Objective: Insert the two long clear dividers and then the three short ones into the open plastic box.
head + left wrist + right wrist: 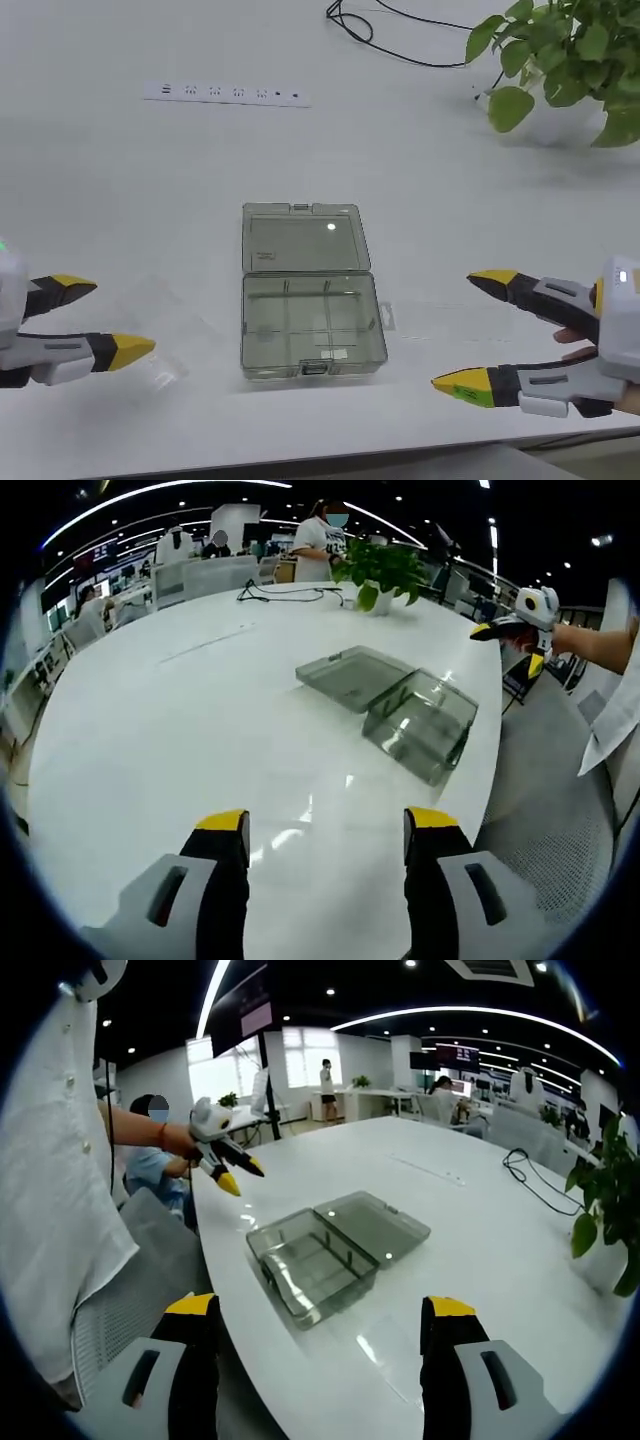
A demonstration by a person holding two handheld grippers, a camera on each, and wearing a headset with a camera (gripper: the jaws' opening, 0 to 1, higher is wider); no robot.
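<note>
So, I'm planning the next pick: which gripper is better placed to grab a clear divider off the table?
Left, probably. Faint clear dividers lie on the table just beside the open left gripper, left of the open plastic box. The right gripper is open too, but farther from them.

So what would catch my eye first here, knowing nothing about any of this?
Probably the clear greenish plastic box lying open in the middle of the white table, its lid folded flat behind it. Next, the two yellow-tipped tools flanking it: the left hand-held gripper and the right hand-held gripper, both with jaws apart and holding nothing. A leafy plant sits at the far right of the table.
</note>
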